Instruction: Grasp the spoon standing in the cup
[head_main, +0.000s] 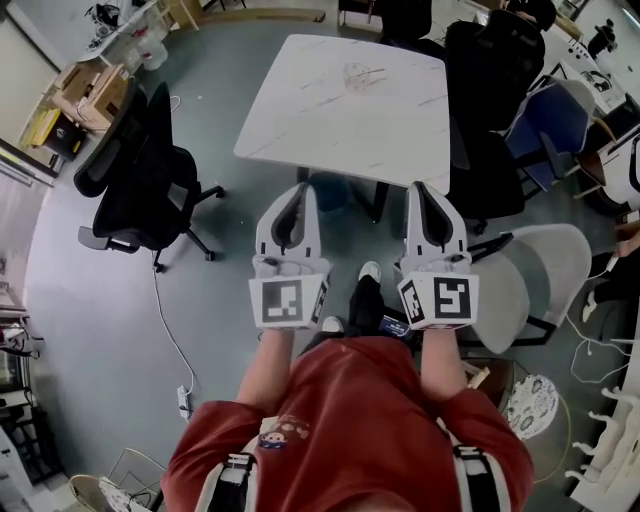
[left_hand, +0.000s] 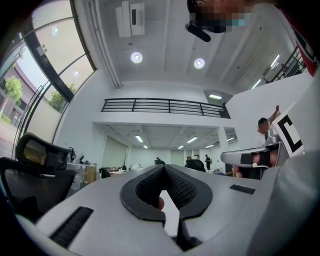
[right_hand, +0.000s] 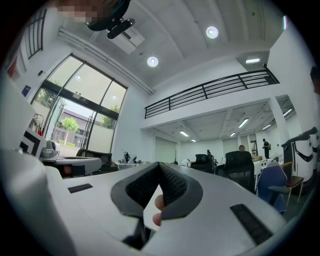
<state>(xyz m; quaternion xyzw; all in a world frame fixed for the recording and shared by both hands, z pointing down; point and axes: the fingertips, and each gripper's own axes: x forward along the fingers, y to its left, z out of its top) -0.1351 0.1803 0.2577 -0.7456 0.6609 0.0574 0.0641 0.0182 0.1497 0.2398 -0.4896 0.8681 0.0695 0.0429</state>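
Spoon (head_main: 368, 72) in cup (head_main: 358, 80), far side of tabletop (head_main: 320, 130). Left tool (head_main: 298, 190) and right tool (head_main: 421, 188) clenched, empty, well short. We need to step in, open one, align on the handle.

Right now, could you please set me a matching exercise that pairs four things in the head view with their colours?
Things:
1. table
2. office chair on the left
3. person's top
4. chair back at the far right

Colours:
A. red
B. blue
C. white
D. black

Pairs: 1-C; 2-D; 3-A; 4-B
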